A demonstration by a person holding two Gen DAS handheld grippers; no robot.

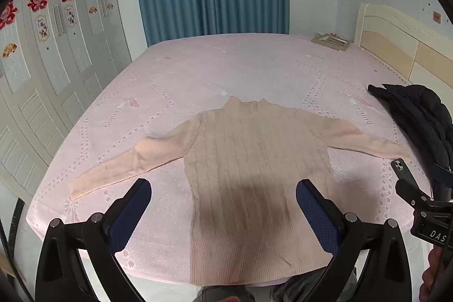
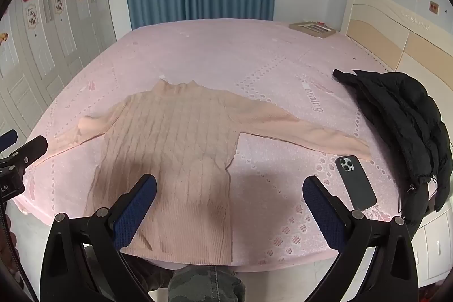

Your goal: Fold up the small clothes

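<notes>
One sweater [image 1: 254, 177] cuff — behind phone [image 1: 400, 170].

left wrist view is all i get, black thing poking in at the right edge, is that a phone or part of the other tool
Observer: It is a phone, lying flat, camera side up, on the bed; the right wrist view shows all of it.
Operator: is it touching the sweater
Observer: Barely apart: its top end lies just below the cuff of the sweater, on the bed cover.
Operator: anything past it
Observer: A black jacket is heaped along the bed's right edge, hanging partly over a white cabinet.
</notes>
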